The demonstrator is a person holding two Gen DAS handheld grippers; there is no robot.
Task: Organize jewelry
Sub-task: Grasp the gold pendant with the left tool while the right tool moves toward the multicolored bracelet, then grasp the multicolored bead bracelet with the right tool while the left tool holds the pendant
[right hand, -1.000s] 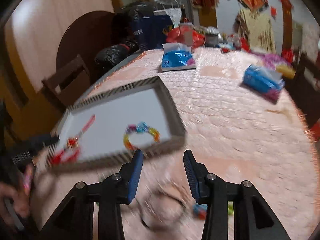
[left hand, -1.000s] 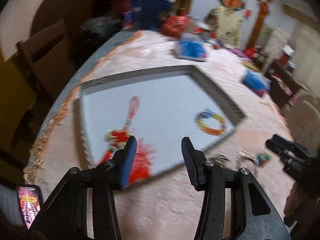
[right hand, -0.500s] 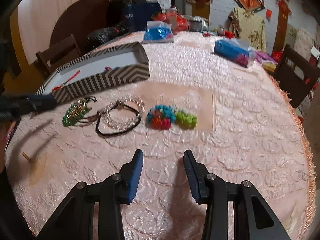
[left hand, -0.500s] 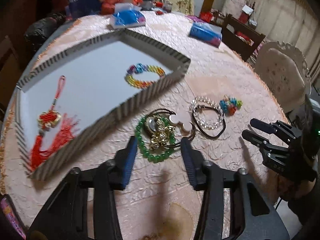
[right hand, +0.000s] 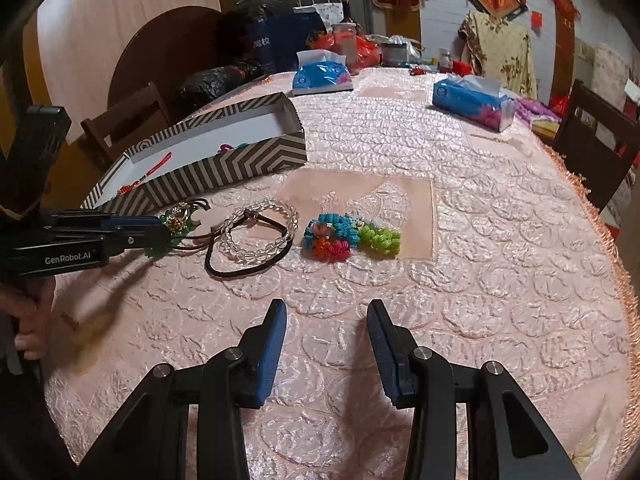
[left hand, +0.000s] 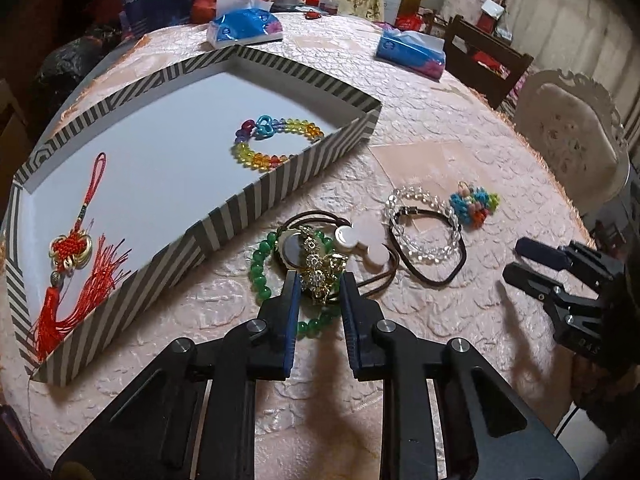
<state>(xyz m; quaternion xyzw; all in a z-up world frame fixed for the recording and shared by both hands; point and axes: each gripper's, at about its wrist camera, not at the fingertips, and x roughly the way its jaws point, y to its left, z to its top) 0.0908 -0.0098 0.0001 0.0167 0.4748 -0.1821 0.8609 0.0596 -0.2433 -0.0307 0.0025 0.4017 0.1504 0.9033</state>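
The tray (left hand: 280,184) fills the upper left of my left view. Right of it, mid-frame, the green bracelet (left hand: 260,268) and gold charm (left hand: 322,276) lie between my half-closed left gripper (left hand: 318,280), not clearly pinched. My right gripper (right hand: 326,312) hangs wide, holding nothing, farther off.

The left gripper (left hand: 318,280) is held low over the desk (right hand: 480,240), its fingers (left hand: 291,304) narrowed to a small gap around a gold ornament (left hand: 320,270), though contact cannot be confirmed. The right gripper (right hand: 327,312) is held above bare cloth with its fingers (right hand: 272,340) spread wide and nothing between them. A hand (right hand: 34,316) is seen wrapped around the left gripper's handle.
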